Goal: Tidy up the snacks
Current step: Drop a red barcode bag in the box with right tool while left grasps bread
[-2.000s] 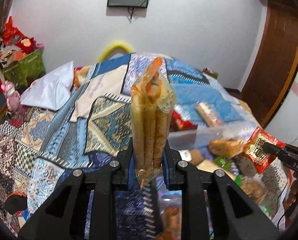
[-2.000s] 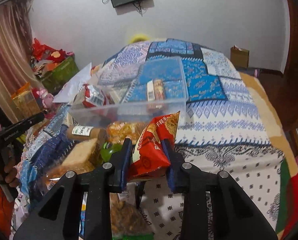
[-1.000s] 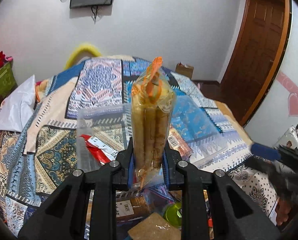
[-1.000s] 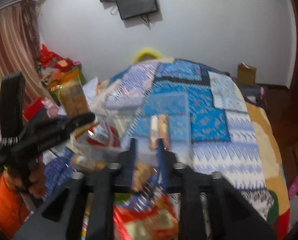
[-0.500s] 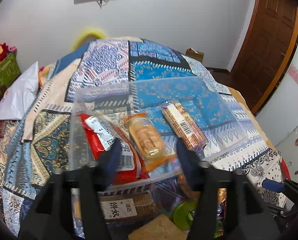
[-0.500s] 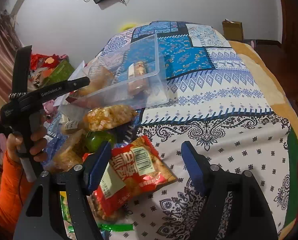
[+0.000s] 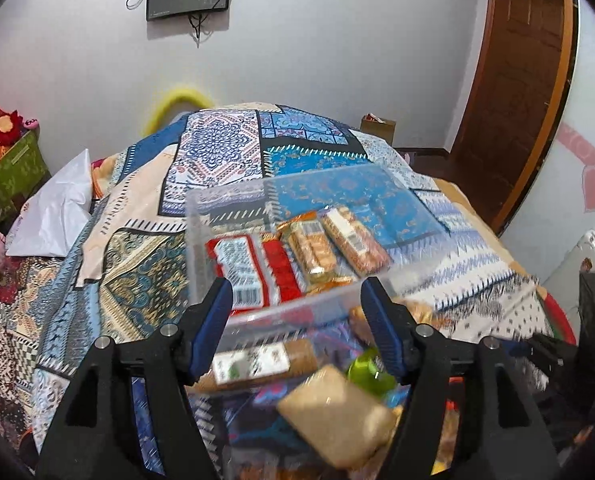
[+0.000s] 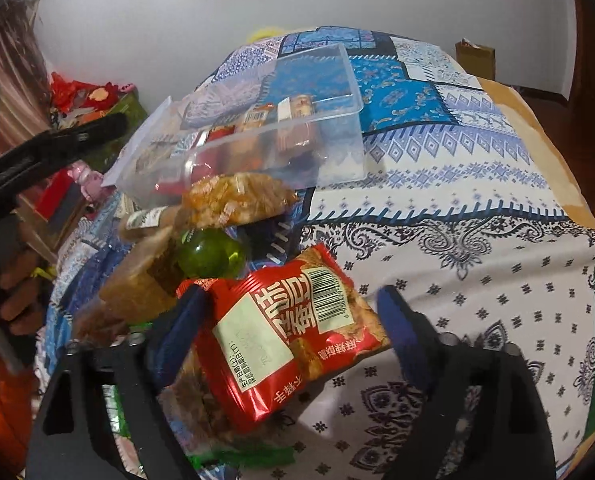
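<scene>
Four wrapped snacks (image 7: pixel 297 256) side by side, flat in clear tub (image 7: pixel 397 280)

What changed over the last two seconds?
The left gripper let go of the wafer-roll bag, which now lies in the clear bin. The right gripper released the red packet, which now lies on the pile between its open jaws. The bin and the other snacks stayed put.

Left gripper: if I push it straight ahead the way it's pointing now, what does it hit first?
Most likely the near wall of the clear plastic bin, which sits right between the open fingers of the left gripper. Depth is hard to judge through the fisheye, so how much gap remains is unclear.
</scene>
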{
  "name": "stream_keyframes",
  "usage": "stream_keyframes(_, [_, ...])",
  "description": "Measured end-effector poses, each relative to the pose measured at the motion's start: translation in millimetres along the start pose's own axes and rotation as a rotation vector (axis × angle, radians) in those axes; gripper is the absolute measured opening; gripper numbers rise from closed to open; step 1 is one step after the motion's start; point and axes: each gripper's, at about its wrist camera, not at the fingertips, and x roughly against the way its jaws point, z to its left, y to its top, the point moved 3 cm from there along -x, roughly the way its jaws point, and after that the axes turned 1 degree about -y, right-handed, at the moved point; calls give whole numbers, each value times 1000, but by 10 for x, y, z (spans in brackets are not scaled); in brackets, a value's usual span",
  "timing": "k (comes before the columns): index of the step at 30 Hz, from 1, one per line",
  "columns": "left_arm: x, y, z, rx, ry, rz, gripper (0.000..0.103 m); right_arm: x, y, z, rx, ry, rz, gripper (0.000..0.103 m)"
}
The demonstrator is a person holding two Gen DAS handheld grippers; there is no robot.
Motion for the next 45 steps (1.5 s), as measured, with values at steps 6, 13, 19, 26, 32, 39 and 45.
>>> stream_keyframes(6, [90,-293,43,-3,2,44,68,-133,-38,-40,-32,30,36,95])
stream_keyframes(13, [75,-548,8,31,-24,101,68,-92,-106,29,11,-22,15,79])
stream_keyframes(19, [52,-637,-76,59,-59,123,68,47,-98,-33,20,-43,-33,51])
stream_keyframes(26, [-64,-703,-207,62,-91,161,68,320,7,-136,3,-68,-113,48])
stream_keyframes(32, [-243,-758,-230,70,-72,195,74,586,253,-160,9,-81,-208,48])
stream_keyframes(39, [-373,-780,-196,82,-43,210,80,636,690,7,37,-71,-300,48])
stream_keyframes(45, [-557,-909,-15,206,-109,279,74,298,1034,188,76,-72,-283,48])
